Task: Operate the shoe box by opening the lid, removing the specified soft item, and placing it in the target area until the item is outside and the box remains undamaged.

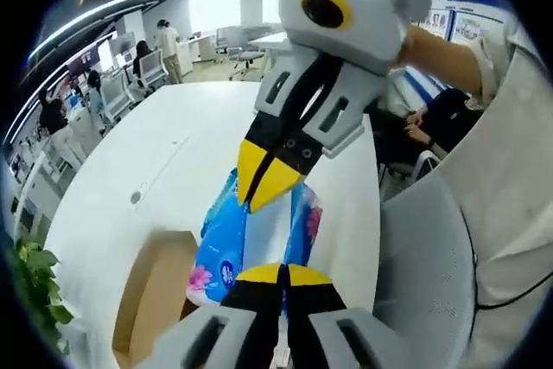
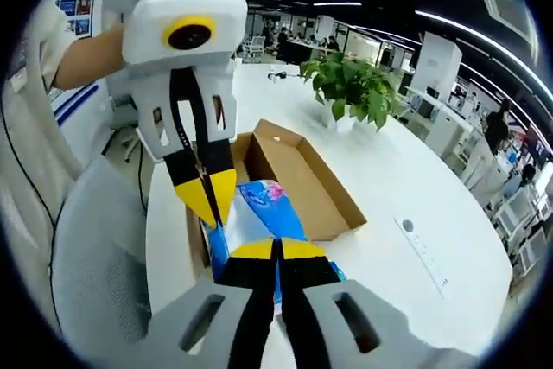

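A soft blue tissue pack [image 1: 220, 244] with a pink flower print hangs between both grippers. My left gripper [image 1: 282, 274] is shut on its near end. My right gripper [image 1: 263, 183] comes down from above and is shut on the far end. In the right gripper view, the right gripper [image 2: 276, 250] pinches the pack [image 2: 259, 205] from below, and the left gripper [image 2: 207, 200] clamps it from the upper left. The brown cardboard shoe box [image 2: 298, 174] lies open on the white table [image 2: 415, 179], just behind the pack. The box [image 1: 155, 287] shows its bare inside at the lower left.
A grey chair [image 1: 423, 274] stands close against the table edge, and a person's arm and white shirt [image 1: 510, 170] are to the right. A potted plant [image 2: 350, 84] sits beyond the box. A socket strip [image 2: 425, 252] is set into the tabletop. Office desks and people fill the background.
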Motion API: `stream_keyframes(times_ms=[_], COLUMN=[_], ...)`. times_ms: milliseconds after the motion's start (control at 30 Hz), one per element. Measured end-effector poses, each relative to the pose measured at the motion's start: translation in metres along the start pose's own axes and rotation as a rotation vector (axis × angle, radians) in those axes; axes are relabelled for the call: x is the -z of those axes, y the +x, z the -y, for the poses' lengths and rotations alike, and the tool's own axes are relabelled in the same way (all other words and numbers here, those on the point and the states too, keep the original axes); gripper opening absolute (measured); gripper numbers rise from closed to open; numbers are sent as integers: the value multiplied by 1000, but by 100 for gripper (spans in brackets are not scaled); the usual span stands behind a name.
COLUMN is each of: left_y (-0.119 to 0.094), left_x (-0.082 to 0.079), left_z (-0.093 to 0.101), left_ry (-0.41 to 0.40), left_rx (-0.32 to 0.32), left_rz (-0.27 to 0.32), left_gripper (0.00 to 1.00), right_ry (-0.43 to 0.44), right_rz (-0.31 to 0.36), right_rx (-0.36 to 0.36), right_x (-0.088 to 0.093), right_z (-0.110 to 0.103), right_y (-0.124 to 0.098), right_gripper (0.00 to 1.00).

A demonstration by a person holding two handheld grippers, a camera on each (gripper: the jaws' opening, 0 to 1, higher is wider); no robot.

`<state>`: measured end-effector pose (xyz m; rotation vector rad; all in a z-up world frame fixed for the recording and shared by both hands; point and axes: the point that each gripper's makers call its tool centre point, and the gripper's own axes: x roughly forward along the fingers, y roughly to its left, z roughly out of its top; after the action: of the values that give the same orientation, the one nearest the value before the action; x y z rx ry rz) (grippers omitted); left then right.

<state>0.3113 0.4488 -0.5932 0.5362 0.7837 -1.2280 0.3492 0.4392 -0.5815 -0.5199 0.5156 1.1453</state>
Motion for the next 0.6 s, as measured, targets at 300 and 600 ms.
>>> stream_keyframes(times_ms=[300,600], left_y=[28,52], left_x=[-32,-57], left_z=[12,18], left_ry=[37,77], left_rx=[56,94], left_rz=[12,9], left_gripper=[0,0], right_ry=[43,65], right_rz=[-29,-28], right_rx=[12,15], right_x=[33,51], right_z=[15,30], right_y=[-30,-50], right_gripper=[0,0])
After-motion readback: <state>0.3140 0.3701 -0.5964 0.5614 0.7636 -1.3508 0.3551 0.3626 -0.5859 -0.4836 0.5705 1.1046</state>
